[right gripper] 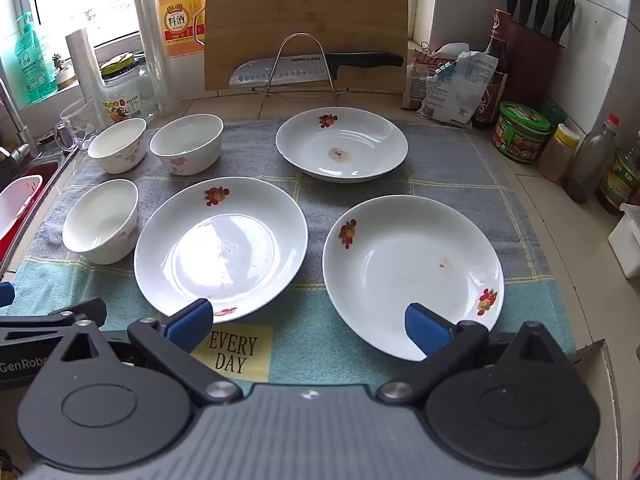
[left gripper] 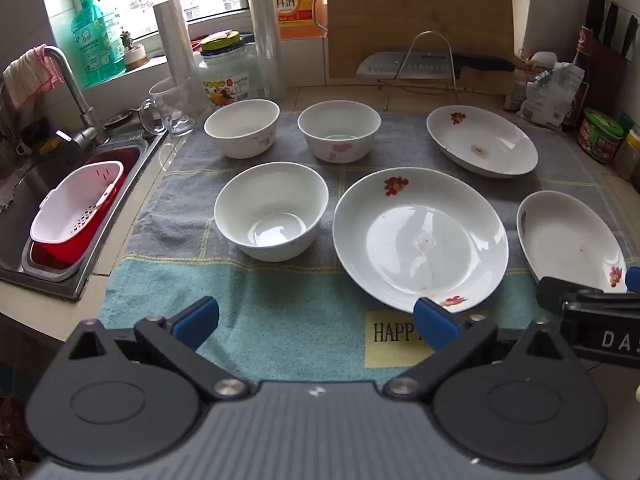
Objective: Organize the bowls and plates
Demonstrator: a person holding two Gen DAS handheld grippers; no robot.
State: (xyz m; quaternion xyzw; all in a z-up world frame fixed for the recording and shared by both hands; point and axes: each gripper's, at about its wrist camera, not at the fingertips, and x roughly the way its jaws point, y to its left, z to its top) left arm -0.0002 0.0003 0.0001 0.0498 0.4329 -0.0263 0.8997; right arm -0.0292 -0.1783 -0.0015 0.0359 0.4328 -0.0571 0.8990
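- While both stand spread and hold nothing, the left gripper (left gripper: 316,322) and right gripper (right gripper: 310,326) hover over the towel's (right gripper: 320,340) near edge.
- Nothing looks stacked yet: three plates (right gripper: 220,248) and three bowls (left gripper: 271,210) lie apart on the table; all sorting remains.
- Every dish is empty; two plates show small stains.

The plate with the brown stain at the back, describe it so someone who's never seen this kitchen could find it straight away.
Find the wooden cutting board leaning on the back wall, with a cleaver on a wire rack in front. Right below, on the grey part of the towel, sits the far plate. Unlike the two nearer plates, it stands alone in the back row, with a brown stain at its centre.
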